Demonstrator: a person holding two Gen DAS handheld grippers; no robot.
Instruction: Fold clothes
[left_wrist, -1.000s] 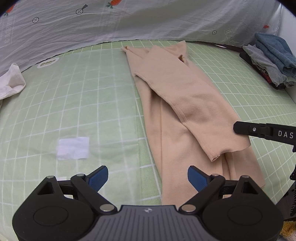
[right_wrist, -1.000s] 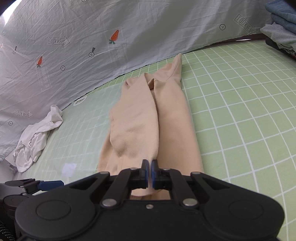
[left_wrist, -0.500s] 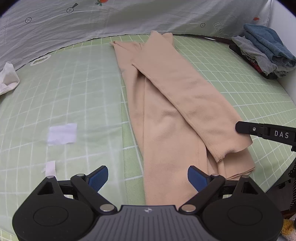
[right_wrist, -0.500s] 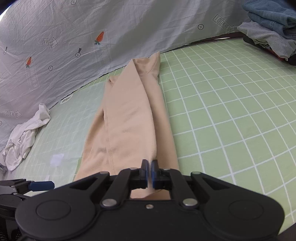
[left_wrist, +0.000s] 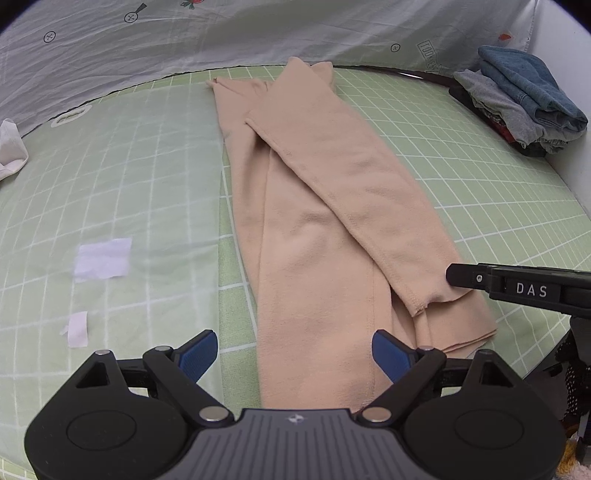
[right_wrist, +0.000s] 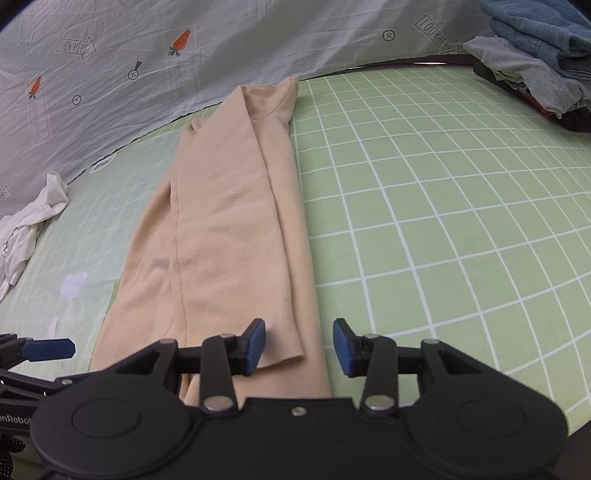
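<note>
Surface: green mat (left_wrist: 461, 173) with white grid lines, covering the desk. Left portion of mat looks paler and glossy, as if under a clear film. Behind it hangs a pale grey sheet (right_wrist: 221, 44), creased, printed with small carrots, arrows reading "LOOK HERE" and circled marks. Two white paper scraps lie on the mat's left part: a larger one (left_wrist: 103, 259) and, nearer the camera, a small strip (left_wrist: 78, 328). An oval white label (left_wrist: 72, 115) sits near the mat's far left edge. Dark rim of the desk shows at the far right edge, behind the mat.
</note>
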